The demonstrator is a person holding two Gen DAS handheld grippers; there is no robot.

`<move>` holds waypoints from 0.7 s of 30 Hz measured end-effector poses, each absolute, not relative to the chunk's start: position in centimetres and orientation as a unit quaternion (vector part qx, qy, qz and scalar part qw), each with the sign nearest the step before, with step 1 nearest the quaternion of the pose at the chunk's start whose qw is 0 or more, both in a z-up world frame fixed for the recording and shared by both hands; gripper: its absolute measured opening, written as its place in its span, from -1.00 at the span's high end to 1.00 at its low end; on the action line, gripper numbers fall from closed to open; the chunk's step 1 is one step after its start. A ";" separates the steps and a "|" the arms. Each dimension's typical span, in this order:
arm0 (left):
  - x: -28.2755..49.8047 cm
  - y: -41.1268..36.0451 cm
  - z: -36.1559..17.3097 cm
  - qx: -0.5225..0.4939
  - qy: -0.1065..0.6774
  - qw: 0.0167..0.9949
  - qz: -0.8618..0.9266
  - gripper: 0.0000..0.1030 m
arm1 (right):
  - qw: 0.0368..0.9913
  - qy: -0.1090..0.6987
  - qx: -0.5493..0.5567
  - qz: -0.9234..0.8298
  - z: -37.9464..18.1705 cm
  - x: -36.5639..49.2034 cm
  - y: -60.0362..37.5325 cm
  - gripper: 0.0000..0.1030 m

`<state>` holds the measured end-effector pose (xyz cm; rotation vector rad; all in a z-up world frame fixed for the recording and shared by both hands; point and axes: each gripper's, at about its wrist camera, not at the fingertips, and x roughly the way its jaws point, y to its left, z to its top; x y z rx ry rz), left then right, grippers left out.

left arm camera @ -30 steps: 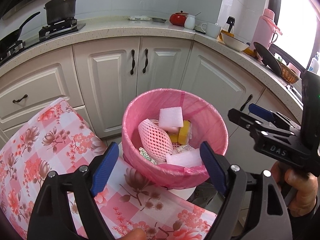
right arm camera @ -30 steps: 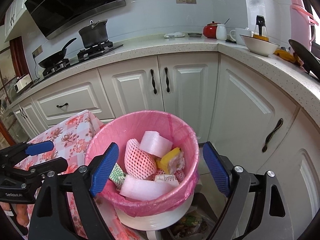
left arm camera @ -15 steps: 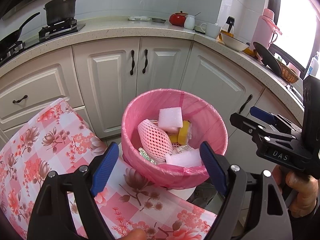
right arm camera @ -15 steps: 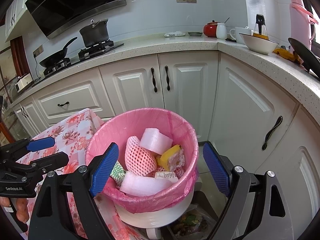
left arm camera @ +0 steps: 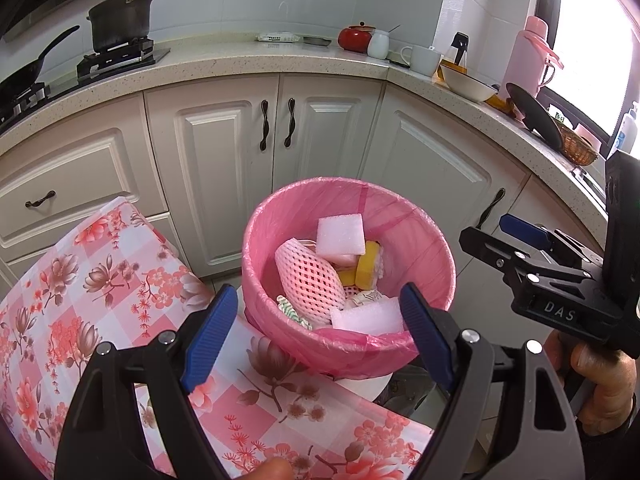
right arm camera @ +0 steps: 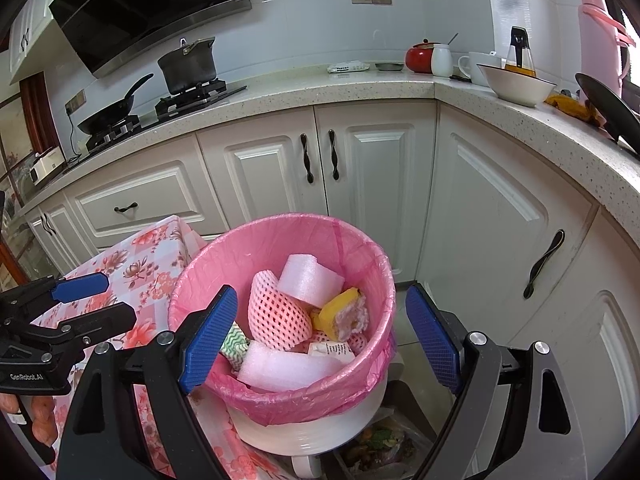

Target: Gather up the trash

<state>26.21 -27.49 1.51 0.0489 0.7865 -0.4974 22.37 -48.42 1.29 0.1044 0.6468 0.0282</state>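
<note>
A white bin with a pink liner (left arm camera: 416, 216) (right arm camera: 280, 240) stands beside the table corner. It holds a pink foam net (left arm camera: 310, 278) (right arm camera: 276, 316), white foam pieces (left arm camera: 341, 231) (right arm camera: 310, 282), a yellow sponge (left arm camera: 366, 266) (right arm camera: 338, 312) and a green-striped wrapper (right arm camera: 232, 342). My left gripper (left arm camera: 318, 338) is open and empty, above the bin's near rim. My right gripper (right arm camera: 320, 342) is open and empty over the bin. Each gripper shows in the other's view, the right one (left arm camera: 520, 240) and the left one (right arm camera: 92, 300).
A table with a pink floral cloth (left arm camera: 80, 300) (right arm camera: 132, 264) lies left of the bin. White cabinets (left arm camera: 224, 160) and a counter (left arm camera: 240, 60) with pot, pan, bowl, cups and a pink flask run behind and to the right. A tray of scraps (right arm camera: 376, 444) sits below the bin.
Both grippers have drifted slightly; the right gripper has sunk a little in the left view. The trash in the bin has not moved.
</note>
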 end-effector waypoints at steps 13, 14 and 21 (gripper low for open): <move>26.3 -27.4 1.4 0.024 0.380 0.893 -0.239 -0.56 | 0.946 0.319 0.051 0.013 1.2 22.3 -48.4 -0.58; 26.3 -27.4 1.4 0.024 0.380 0.893 -0.238 -0.56 | 0.947 0.318 0.051 0.013 1.2 22.3 -48.4 -0.58; 26.2 -27.4 1.4 0.024 0.377 0.894 -0.240 -0.64 | 0.947 0.318 0.051 0.013 1.2 22.3 -48.4 -0.58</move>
